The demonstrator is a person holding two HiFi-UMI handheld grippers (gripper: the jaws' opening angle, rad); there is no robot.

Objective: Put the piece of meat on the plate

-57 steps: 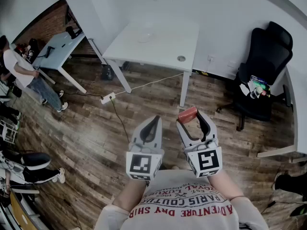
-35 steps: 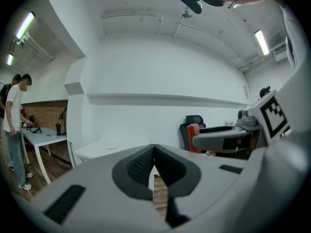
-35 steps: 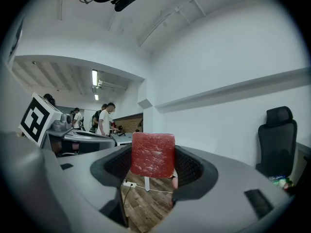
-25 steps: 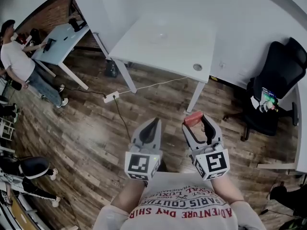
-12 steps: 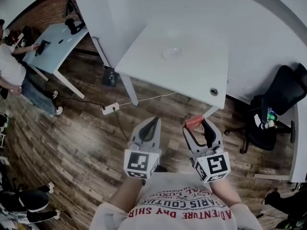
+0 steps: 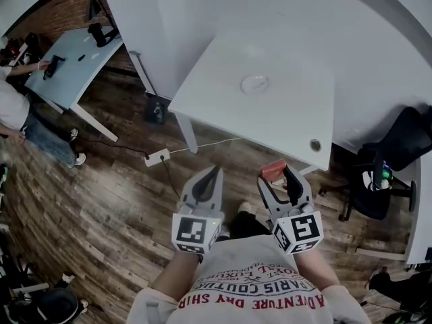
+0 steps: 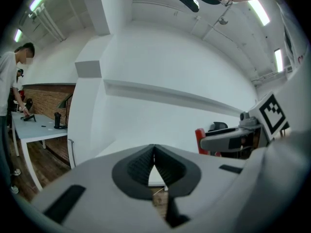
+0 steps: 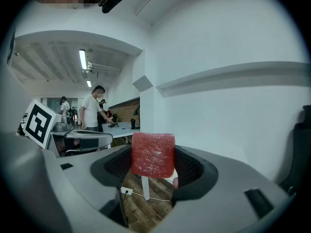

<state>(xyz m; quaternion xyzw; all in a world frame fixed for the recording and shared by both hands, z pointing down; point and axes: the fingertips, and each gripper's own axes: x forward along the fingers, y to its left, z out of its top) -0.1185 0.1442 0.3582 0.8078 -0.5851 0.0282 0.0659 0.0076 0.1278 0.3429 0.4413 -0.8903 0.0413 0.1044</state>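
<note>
My right gripper is shut on a red piece of meat, a flat square slab that fills the middle of the right gripper view. It hangs above the wooden floor, just short of the white table's near edge. A clear plate lies on that table towards its far side. My left gripper is shut with nothing in it, level with the right one; in the left gripper view its tips meet.
A black office chair stands right of the table. A power strip and white cable lie on the floor under the table's near edge. A second table with a person beside it is at far left.
The white table and plate have come closer and larger in the head view as I walked towards them. Both grippers keep their pose, the meat still held.
</note>
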